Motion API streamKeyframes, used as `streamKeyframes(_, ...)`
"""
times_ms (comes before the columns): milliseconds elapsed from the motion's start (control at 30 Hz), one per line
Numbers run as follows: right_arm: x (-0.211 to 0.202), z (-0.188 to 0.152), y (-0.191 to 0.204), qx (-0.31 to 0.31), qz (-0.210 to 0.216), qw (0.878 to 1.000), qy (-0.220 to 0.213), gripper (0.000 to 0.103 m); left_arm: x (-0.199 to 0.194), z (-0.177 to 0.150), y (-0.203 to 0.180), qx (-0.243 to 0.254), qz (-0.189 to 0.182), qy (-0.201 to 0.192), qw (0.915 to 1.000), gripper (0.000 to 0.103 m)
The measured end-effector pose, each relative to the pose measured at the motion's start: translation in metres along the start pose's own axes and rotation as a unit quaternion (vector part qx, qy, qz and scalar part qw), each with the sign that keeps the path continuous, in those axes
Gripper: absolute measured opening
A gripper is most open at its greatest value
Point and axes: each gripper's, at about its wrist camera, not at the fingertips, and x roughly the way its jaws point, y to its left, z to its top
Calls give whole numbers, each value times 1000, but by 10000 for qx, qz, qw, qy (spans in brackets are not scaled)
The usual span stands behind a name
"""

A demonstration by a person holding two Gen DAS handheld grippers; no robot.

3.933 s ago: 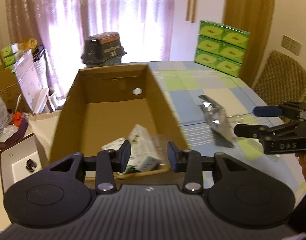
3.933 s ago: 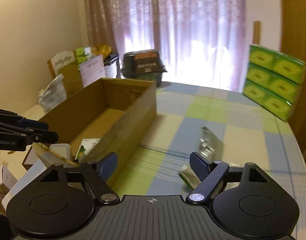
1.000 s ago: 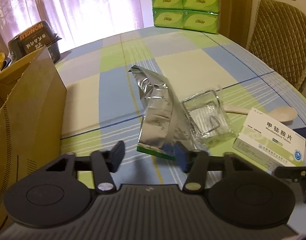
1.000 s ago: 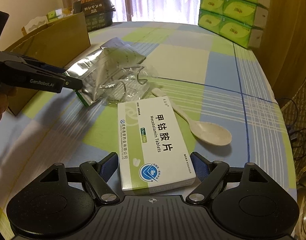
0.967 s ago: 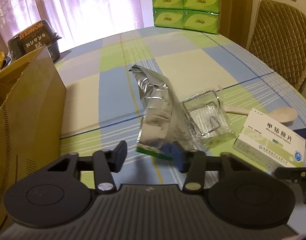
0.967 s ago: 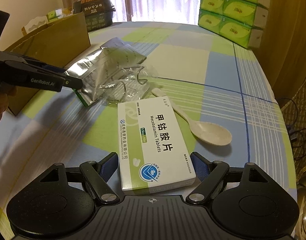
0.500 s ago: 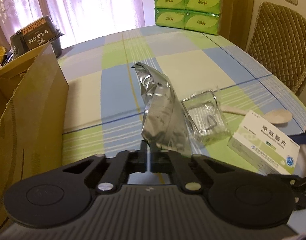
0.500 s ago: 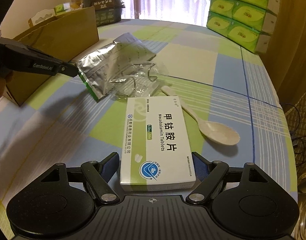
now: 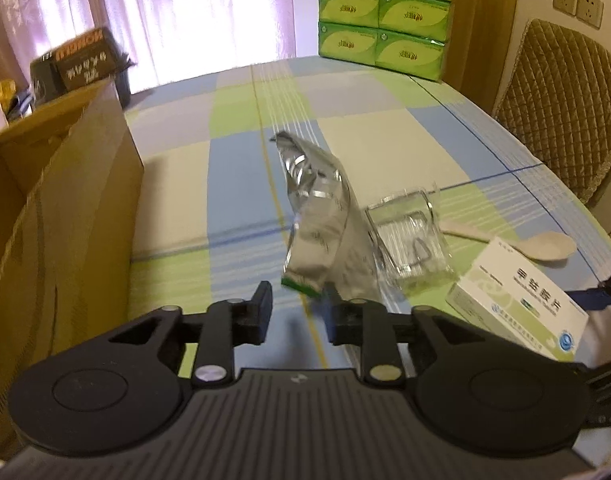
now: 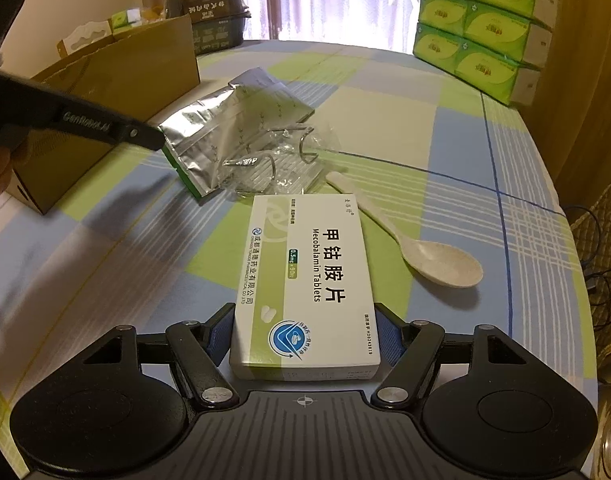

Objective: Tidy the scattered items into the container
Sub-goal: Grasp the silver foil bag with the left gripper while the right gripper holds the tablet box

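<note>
A: Writing?
B: "GenRobot.AI" on left tongs (image 10: 145, 140), "Mecobalamin Tablets 0.5mg" on pillbox (image 10: 305, 280).
A: Surface?
B: Checked blue-green desk (image 10: 445, 140), curtained window, green tissue packs (image 10: 481, 28) at the back.
A: Left to right?
B: Carton (image 10: 125, 80), foil pouch (image 9: 317, 216) just ahead of released left tongs (image 9: 297, 312), spoon (image 10: 409, 240). Pillbox long axis points away, right tongs (image 10: 305, 340) clenched on its near end.
</note>
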Motion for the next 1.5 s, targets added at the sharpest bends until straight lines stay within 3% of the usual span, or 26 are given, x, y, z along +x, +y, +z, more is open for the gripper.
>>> streamKeyframes(333, -3, 4, -3, 98, 46, 9999, -107, 73, 26, 42, -24, 681, -138, 136, 9975, 30)
streamKeyframes(567, -5, 7, -4, 229, 138, 9996, -130, 73, 58, 77, -22, 814, -446, 761, 9928, 31)
streamKeyframes(800, -3, 11, -4, 351, 145, 9992, -136, 73, 88, 89, -17, 988, -653, 1248, 9851, 45)
streamKeyframes(1033, -3, 10, -3, 346, 122, 9992, -127, 73, 90, 81, -17, 1026, -780, 1334, 9827, 29)
streamKeyframes(1267, -6, 8, -3, 392, 140, 9991, -129, 73, 63, 59, -13, 1084, -826, 1485, 9795, 27)
streamKeyframes(1500, -14, 3, 4, 427, 187, 9988, -147, 73, 12, 19, -10, 968, -941, 1566, 9784, 25)
